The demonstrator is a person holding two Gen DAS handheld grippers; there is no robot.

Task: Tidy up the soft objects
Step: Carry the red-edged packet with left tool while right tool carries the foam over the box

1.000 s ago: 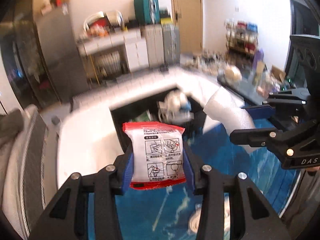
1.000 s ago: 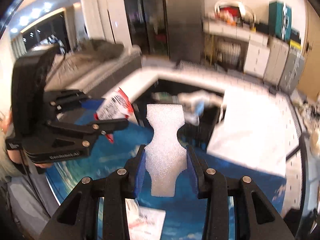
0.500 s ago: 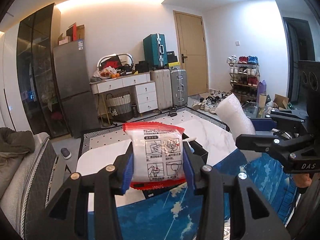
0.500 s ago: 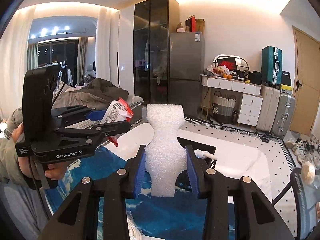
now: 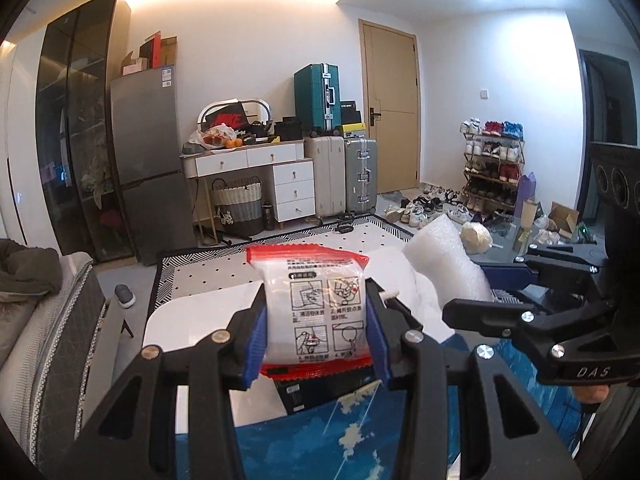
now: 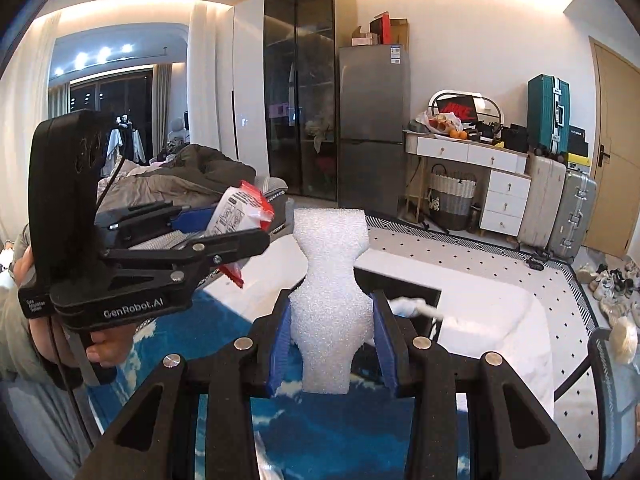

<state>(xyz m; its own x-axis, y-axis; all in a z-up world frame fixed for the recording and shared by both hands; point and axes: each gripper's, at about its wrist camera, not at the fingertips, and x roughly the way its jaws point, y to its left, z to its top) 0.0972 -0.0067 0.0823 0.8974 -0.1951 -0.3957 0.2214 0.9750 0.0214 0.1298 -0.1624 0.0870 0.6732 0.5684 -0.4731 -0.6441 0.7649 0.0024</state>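
My left gripper (image 5: 316,340) is shut on a clear packet with red ends and printed pictograms (image 5: 316,312), held upright in the air. It also shows in the right wrist view (image 6: 240,220) at the left. My right gripper (image 6: 330,340) is shut on a white foam piece with a narrow waist (image 6: 328,280), held upright. The foam also shows in the left wrist view (image 5: 448,264) at the right. Below both lies a blue cloud-patterned cloth (image 6: 224,332) and beyond it a black box (image 6: 404,292) with a white soft thing inside (image 6: 412,306).
The box sits on a white table (image 6: 492,320). A sofa with dark clothes (image 5: 32,280) stands at the left. A fridge (image 5: 148,160), drawers, suitcases and a shoe rack (image 5: 488,168) line the far walls. A patterned rug (image 5: 224,268) covers the floor.
Both grippers have tilted up from looking down at the box to looking level across the room. Each still holds its object.
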